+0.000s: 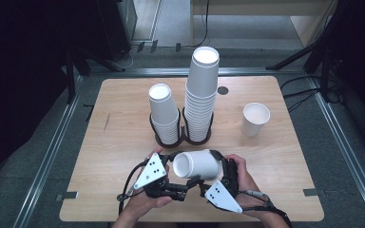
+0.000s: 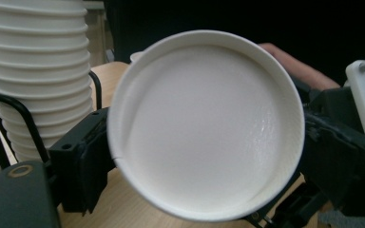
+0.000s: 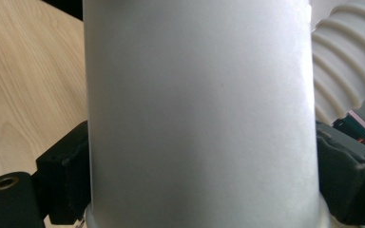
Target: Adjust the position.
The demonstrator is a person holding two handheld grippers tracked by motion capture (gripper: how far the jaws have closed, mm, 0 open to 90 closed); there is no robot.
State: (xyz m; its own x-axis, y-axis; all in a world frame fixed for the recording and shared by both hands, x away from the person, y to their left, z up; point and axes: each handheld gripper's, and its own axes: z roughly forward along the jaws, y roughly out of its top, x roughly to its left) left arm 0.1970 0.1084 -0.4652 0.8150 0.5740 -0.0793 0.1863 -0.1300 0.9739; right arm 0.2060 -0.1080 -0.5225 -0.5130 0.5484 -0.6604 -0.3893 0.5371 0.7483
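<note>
A white paper cup (image 1: pixel 197 165) lies on its side above the table's front edge, its mouth toward the left. My right gripper (image 1: pixel 218 166) is shut on the cup; in the right gripper view both black pads (image 3: pixel 64 178) press on the cup's wall (image 3: pixel 199 109). My left gripper (image 1: pixel 185 184) sits just below the cup's mouth. In the left gripper view I look straight into the open cup (image 2: pixel 204 128). The left gripper's jaws stand apart at either side of the rim, open, and one pad (image 2: pixel 83 161) lies close beside the rim.
A black wire holder (image 1: pixel 183 138) at the table's middle carries a short cup stack (image 1: pixel 164 114) and a tall one (image 1: pixel 202 90). A single cup (image 1: pixel 255 118) stands upright at the right. The wooden table (image 1: pixel 119 142) is bare at the left.
</note>
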